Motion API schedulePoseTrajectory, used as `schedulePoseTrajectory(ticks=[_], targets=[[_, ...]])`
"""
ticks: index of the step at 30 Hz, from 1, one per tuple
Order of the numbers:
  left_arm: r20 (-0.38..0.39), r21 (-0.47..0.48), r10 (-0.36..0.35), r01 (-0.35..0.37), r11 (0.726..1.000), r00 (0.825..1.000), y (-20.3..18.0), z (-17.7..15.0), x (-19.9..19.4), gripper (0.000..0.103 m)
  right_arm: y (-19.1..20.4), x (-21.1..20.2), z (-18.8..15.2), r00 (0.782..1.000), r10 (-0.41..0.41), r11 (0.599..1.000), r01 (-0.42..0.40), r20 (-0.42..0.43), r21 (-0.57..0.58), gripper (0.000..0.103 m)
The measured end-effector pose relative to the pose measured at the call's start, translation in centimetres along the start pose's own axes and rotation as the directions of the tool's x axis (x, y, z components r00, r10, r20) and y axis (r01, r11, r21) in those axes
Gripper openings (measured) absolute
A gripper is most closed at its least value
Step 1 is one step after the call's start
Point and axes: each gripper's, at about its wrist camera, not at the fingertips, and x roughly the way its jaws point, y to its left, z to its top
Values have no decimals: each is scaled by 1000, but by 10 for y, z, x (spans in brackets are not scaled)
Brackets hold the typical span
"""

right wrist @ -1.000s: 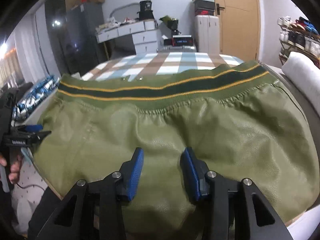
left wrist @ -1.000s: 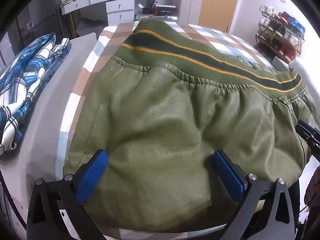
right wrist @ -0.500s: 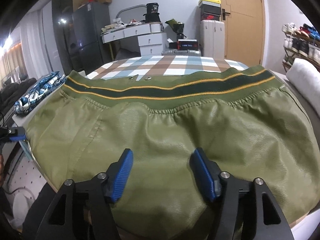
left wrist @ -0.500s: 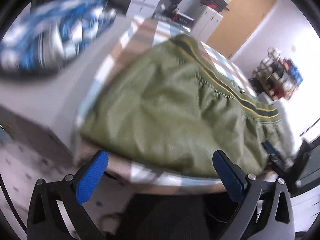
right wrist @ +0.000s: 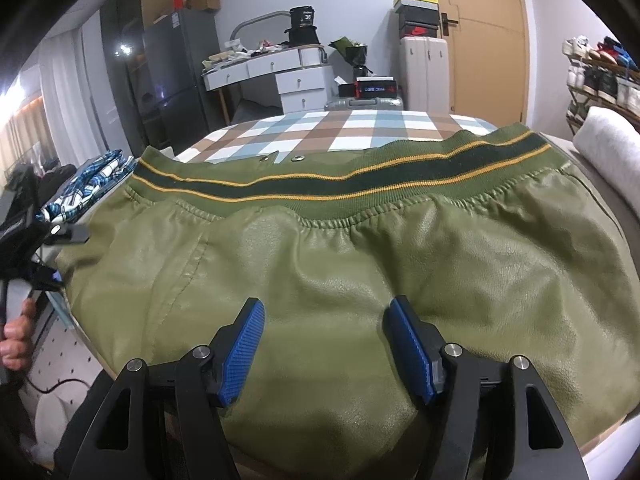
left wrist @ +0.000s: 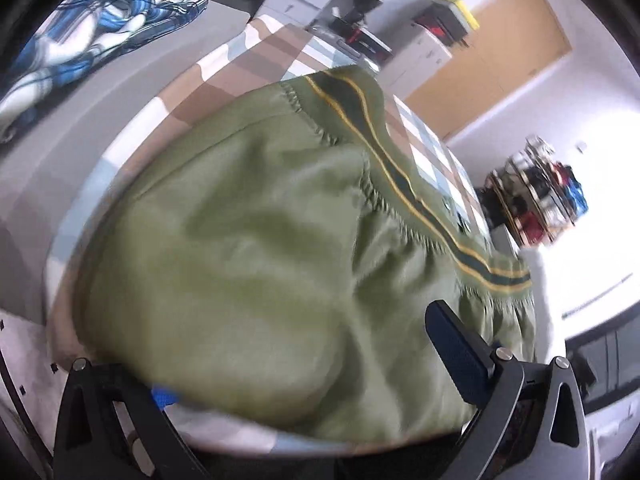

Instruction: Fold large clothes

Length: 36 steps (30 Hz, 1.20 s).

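Where it lies spread across the near half of the checked tabletop (right wrist: 360, 124), the olive green jacket (right wrist: 340, 280) fills most of both views. Its body is a smooth, faintly grained leather-like material with soft sheen and shallow wrinkles. Along its far edge runs a ribbed knit band (right wrist: 360, 184), olive with a dark green stripe bordered by two thin yellow lines; the body gathers into small puckers where it meets that band. Two metal snaps (right wrist: 298, 157) show just beyond the band. A stitched vertical seam (right wrist: 188, 264) runs down the left part of the body. The near edge of the garment reaches the tabletop's front edge and droops slightly over it.

The right gripper (right wrist: 326, 350) hovers low over the jacket's near middle, its blue-padded jaws spread apart with nothing between them. The left gripper (left wrist: 312, 364) sits at the garment's near left corner; the view is motion-blurred, its jaws stand wide apart, and the left pad is partly hidden by the fabric's edge, so whether it touches the cloth cannot be told. In the right wrist view that gripper (right wrist: 36, 240) appears at the jacket's left edge, held by a hand (right wrist: 16, 336).

A blue plaid garment (left wrist: 100, 20) lies crumpled to the left, apart from the jacket.
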Motion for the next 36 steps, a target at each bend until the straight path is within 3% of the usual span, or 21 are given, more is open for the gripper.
schedulePoseTrajectory(ticks=[1, 3, 4, 5, 7, 11, 13, 15, 18, 21, 22, 25, 28, 30, 32, 34, 36], targets=[[9, -8, 20, -20, 1000, 1000, 0, 0, -3, 101, -1, -1, 1, 1000, 8, 1000, -8, -8, 11, 66], [72, 8, 100, -100, 995, 992, -10, -2, -4, 89, -5, -2, 4, 999, 31, 999, -29, -27, 39, 66], [110, 36, 151, -155, 987, 982, -18, -3, -5, 75, -8, -2, 7, 998, 53, 997, -50, -43, 65, 66], [148, 59, 180, -190, 980, 972, -21, -5, -8, 51, -11, -3, 10, 996, 72, 994, -67, -58, 87, 66], [229, 105, 228, -257, 961, 946, -30, -10, -13, 30, -19, -7, 21, 984, 155, 977, -139, -88, 159, 66], [316, 189, 248, -317, 930, 916, -39, -25, -14, 24, -16, -22, 59, 963, 256, 956, -239, -85, 171, 67], [383, 260, 255, -368, 893, 888, -50, -39, -15, 24, -1, -26, 92, 951, 293, 952, -281, -99, 123, 72], [438, 338, 275, -441, 832, 856, -66, -52, -7, 24, 15, -23, 125, 931, 346, 937, -336, -119, 98, 83], [497, 448, 278, -518, 729, 822, -86, -69, 2, 24, 42, 1, 178, 856, 464, 886, -447, -230, 125, 88], [523, 500, 297, -570, 652, 799, -94, -73, 12, 24, 83, 40, 218, 776, 483, 871, -474, -406, 131, 88], [528, 516, 301, -582, 629, 794, -95, -75, 14, 24, 107, 57, 228, 747, 460, 874, -475, -480, 98, 88], [549, 541, 306, -609, 580, 778, -98, -74, 15, 24, 164, 92, 237, 717, 330, 898, -438, -614, -29, 88], [577, 570, 306, -642, 513, 757, -98, -82, 17, 23, 225, 137, 224, 635, 173, 892, -425, -752, -153, 88], [578, 579, 302, -642, 502, 758, -98, -80, 16, 23, 253, 165, 207, 590, 34, 887, -389, -806, -248, 88], [574, 591, 295, -635, 497, 764, -98, -79, 15, 22, 277, 183, 190, 566, -83, 859, -377, -820, -347, 88], [569, 602, 286, -628, 494, 771, -96, -78, 12, 22, 299, 200, 168, 559, -254, 800, -337, -789, -497, 88], [566, 609, 278, -621, 494, 776, -96, -79, 12, 22, 309, 214, 150, 554, -370, 748, -297, -745, -593, 85]])
